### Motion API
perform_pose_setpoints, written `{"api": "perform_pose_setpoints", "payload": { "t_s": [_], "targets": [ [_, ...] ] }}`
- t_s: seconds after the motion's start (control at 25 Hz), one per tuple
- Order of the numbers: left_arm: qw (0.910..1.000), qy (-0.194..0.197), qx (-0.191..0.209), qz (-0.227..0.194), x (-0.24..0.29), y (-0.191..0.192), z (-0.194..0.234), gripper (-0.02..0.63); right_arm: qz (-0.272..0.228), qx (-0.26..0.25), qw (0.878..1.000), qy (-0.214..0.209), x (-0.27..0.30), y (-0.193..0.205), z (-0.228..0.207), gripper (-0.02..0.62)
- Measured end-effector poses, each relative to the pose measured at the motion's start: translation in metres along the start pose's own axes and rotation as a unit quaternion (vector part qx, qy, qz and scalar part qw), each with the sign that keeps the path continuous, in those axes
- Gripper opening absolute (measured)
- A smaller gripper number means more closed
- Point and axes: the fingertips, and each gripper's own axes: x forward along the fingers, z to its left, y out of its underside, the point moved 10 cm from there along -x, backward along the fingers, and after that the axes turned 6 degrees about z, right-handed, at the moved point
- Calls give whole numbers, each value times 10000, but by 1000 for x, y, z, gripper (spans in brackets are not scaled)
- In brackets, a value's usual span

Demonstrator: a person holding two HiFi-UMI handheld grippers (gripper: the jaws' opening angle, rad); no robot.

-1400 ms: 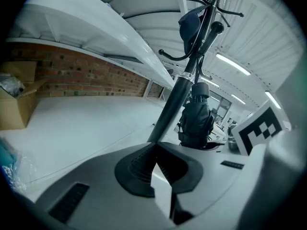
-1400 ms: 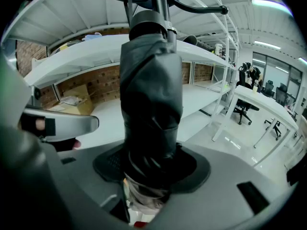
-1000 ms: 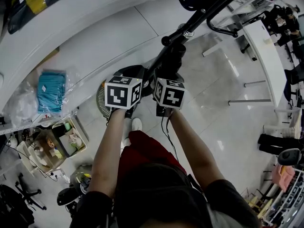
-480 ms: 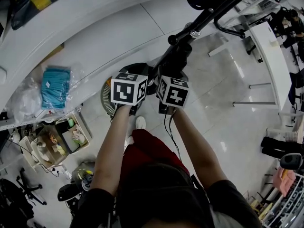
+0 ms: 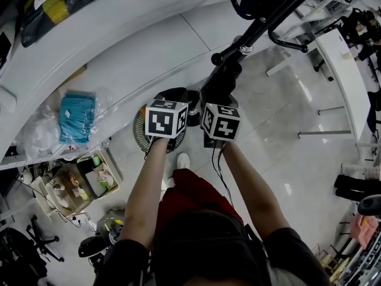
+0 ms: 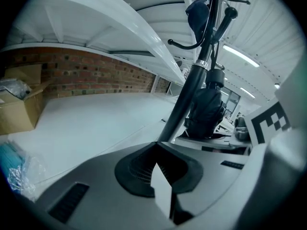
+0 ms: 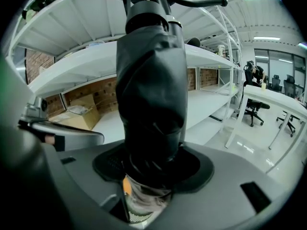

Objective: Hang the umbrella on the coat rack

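The folded black umbrella [image 5: 221, 79] stands upright against the black coat rack pole [image 5: 262, 22]. My right gripper [image 5: 215, 103] is shut on the umbrella's lower end; in the right gripper view the umbrella [image 7: 151, 95] fills the middle between the jaws of my right gripper [image 7: 151, 176]. The left gripper [image 5: 178, 103] sits close beside it, by the rack's round base [image 5: 143, 127]. In the left gripper view, my left gripper [image 6: 160, 176] has its jaws together with only a thin pale sliver at the seam. Curved hooks [image 6: 184, 44] branch off the pole [image 6: 184, 104] above the umbrella [image 6: 206, 109].
A dark bag [image 6: 196, 13] hangs high on the rack. White shelving curves along the left, with a teal packet in plastic [image 5: 77, 115] and a crate of small items [image 5: 89, 180] on the floor. A cardboard box [image 6: 19, 109] sits on a shelf. White desks [image 5: 339, 58] stand at right.
The head view has shifted slightly, so rack, umbrella and both grippers sit a little lower and further right. The grippers stay side by side and the right one keeps its hold.
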Motion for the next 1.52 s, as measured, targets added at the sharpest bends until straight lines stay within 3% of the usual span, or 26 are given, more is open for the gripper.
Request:
{"api": "perform_pose_setpoints", "payload": {
  "t_s": [0.16, 0.84, 1.52],
  "targets": [
    [10000, -46, -9, 5, 2, 1, 2, 11, -9, -8, 10000, 76, 0, -1, -1, 227],
    [10000, -67, -64, -30, -5, 5, 7, 11, -192, 50, 9994, -295, -3, -4, 10, 261],
    [9999, -38, 58, -139, -18, 3, -5, 11, -571, 156, 9980, -204, -35, -5, 14, 261]
  ]
}}
